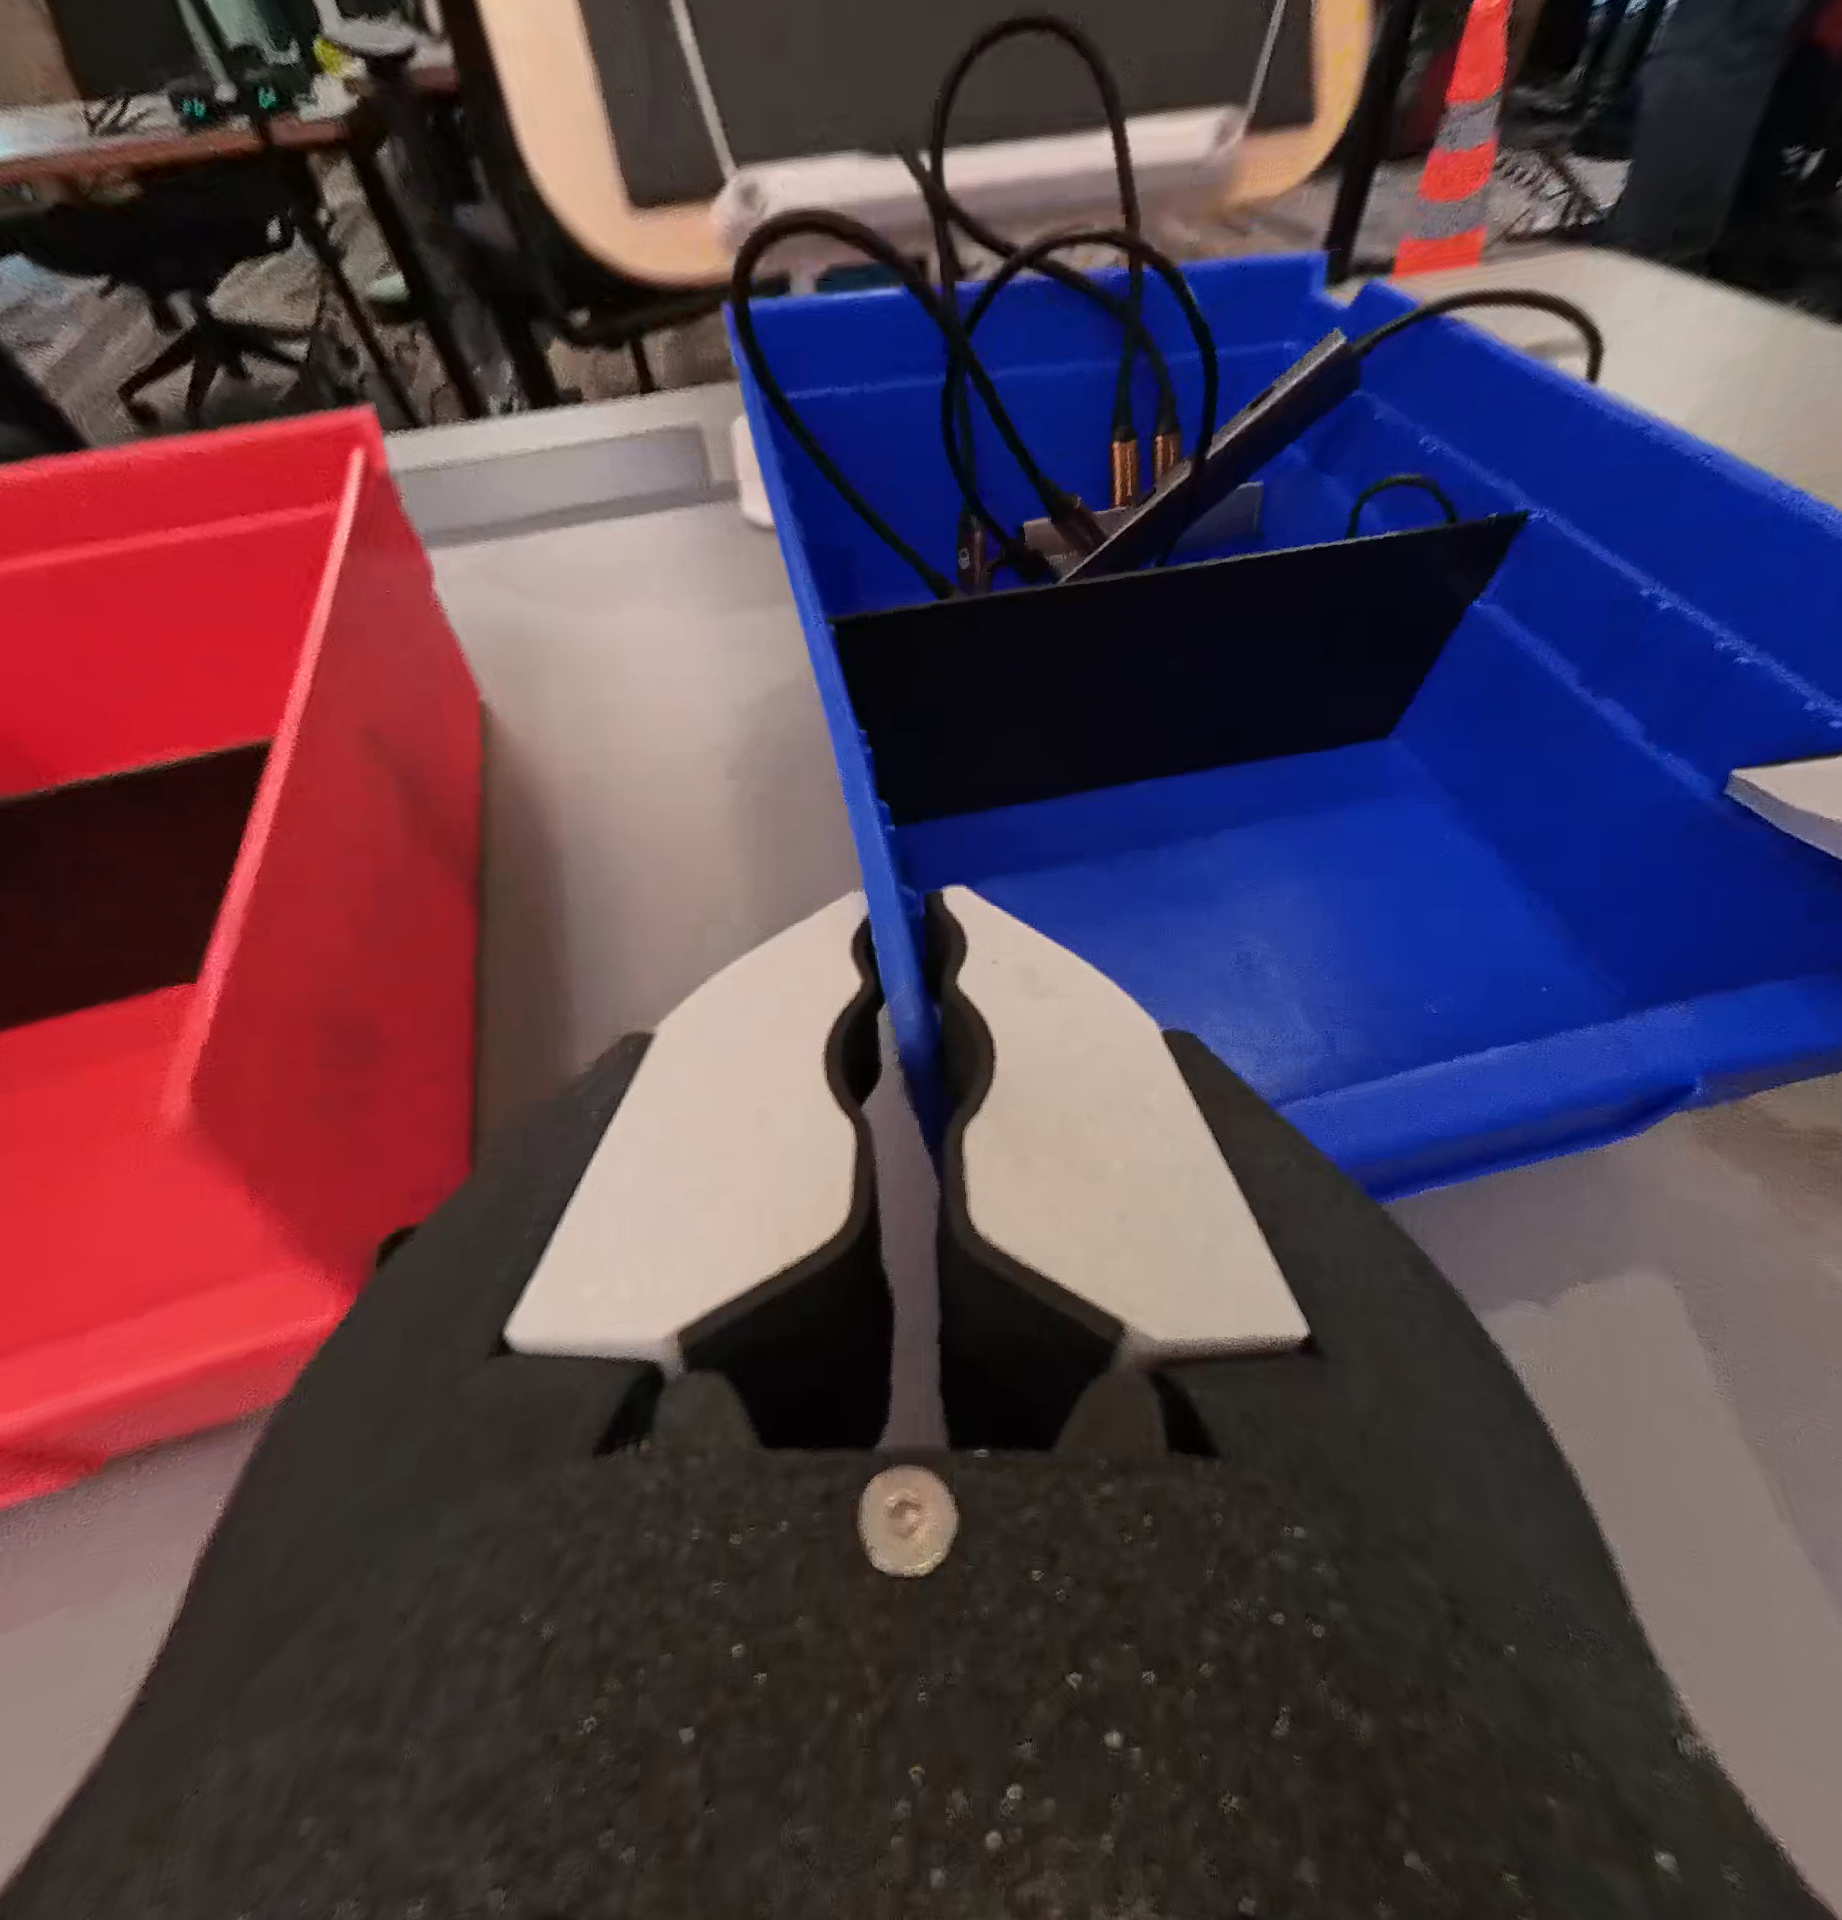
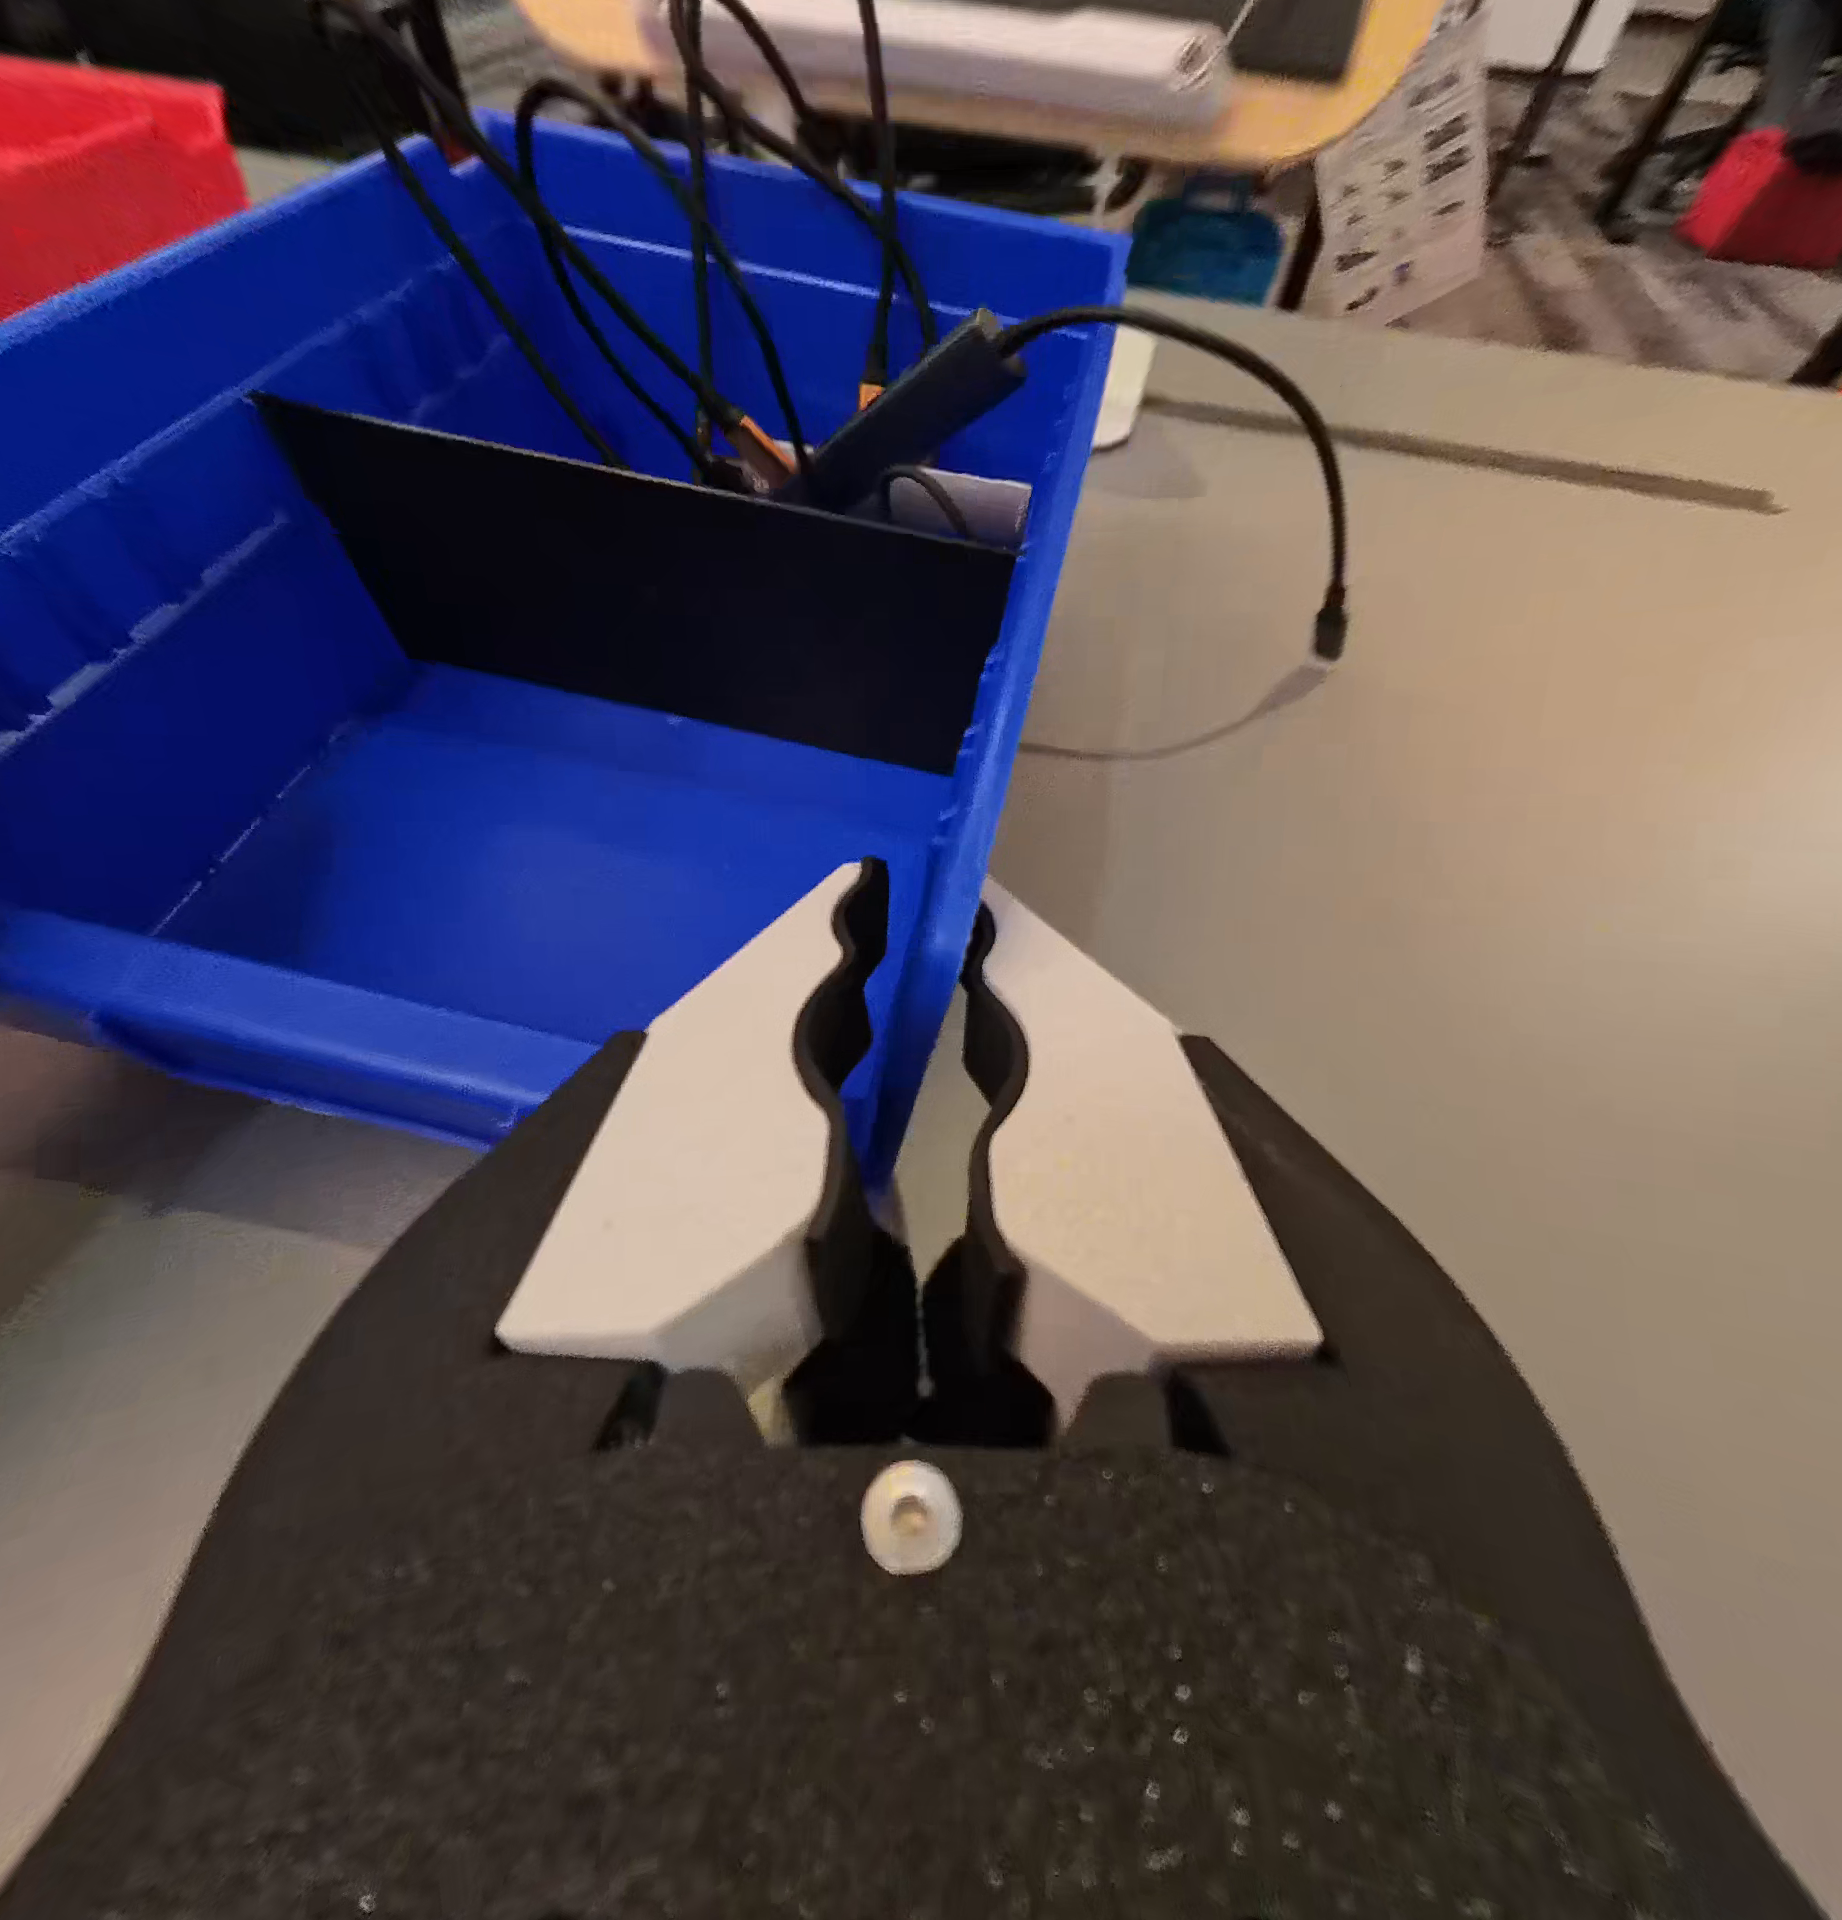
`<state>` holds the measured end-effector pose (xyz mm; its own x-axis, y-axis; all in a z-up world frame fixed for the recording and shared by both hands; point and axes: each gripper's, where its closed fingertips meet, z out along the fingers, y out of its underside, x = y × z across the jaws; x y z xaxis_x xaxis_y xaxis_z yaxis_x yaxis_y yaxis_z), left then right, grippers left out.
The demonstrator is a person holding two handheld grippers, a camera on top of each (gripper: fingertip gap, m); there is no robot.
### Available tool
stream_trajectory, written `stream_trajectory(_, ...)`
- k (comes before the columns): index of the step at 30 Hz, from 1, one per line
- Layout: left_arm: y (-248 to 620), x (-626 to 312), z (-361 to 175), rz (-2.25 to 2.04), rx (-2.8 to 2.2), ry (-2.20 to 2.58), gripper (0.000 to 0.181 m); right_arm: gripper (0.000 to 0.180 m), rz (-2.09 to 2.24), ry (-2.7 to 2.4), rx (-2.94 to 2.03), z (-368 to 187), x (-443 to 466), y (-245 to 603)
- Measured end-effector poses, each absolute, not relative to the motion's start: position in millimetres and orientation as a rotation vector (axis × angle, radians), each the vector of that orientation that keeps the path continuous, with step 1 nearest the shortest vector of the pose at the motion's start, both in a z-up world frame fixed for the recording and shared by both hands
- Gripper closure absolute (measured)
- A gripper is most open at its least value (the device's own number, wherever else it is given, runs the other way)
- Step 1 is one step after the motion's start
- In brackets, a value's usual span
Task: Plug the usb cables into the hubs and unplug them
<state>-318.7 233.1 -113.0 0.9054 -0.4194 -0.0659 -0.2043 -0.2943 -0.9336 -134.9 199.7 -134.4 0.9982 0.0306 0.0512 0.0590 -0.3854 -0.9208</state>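
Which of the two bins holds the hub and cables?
The blue plastic bin, in its far compartment behind the black divider. The red plastic bin to its left shows none.

Slim dark rectangular USB hub [image 2: 912, 410]: tilted, upper end resting on blue bin's rim toward 1 o'clock, in far compartment. Black braided USB cables with orange-copper plugs [image 1: 1125, 468]: looped upward, plugged into hub's side.
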Motion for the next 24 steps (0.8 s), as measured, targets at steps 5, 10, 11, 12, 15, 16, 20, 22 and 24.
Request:
stream_trajectory(5, 212.0, -314.7, -116.3, -0.419, -1.880, 0.604, 0.162, 0.158, -0.019, -0.167, -1.949, -133.7, -139.1, 206.4)
stream_trajectory(10, 191.7, -438.2, -28.0, -0.347, -1.507, 0.174, 0.156, 0.130, 0.048, -0.358, -1.890, -124.8, -143.0, 175.1)
stream_trajectory(11, 190.0, -484.6, -20.0, -0.259, -1.461, 0.054, 0.156, 0.130, 0.051, -0.377, -1.865, -120.0, -142.3, 167.3)
stream_trajectory(12, 192.1, -529.8, -24.4, -0.165, -1.483, -0.034, 0.156, 0.130, 0.052, -0.394, -1.840, -114.5, -142.2, 160.2)
stream_trajectory(15, 211.6, -618.7, -74.8, -0.037, -1.741, -0.058, 0.151, 0.133, -0.027, -0.411, -1.772, -91.3, -146.9, 147.1)
stream_trajectory(16, 221.6, -627.7, -87.1, -0.108, -1.787, -0.046, 0.143, 0.133, -0.021, -0.448, -1.750, -84.7, -161.2, 141.4)
stream_trajectory(20, 264.2, -632.2, -114.3, -0.311, -1.863, -0.031, 0.140, 0.135, 0.210, -0.669, -1.731, -93.1, -262.7, 100.4)
stream_trajectory(22, 281.5, -633.8, -123.9, -0.261, -1.903, 0.042, 0.149, 0.139, 0.351, -0.780, -1.737, -107.4, -314.6, 78.1)
stream_trajectory(24, 287.9, -634.8, -125.4, -0.251, -1.910, 0.058, 0.178, 0.141, 0.418, -0.831, -1.728, -114.3, -351.6, 73.8)
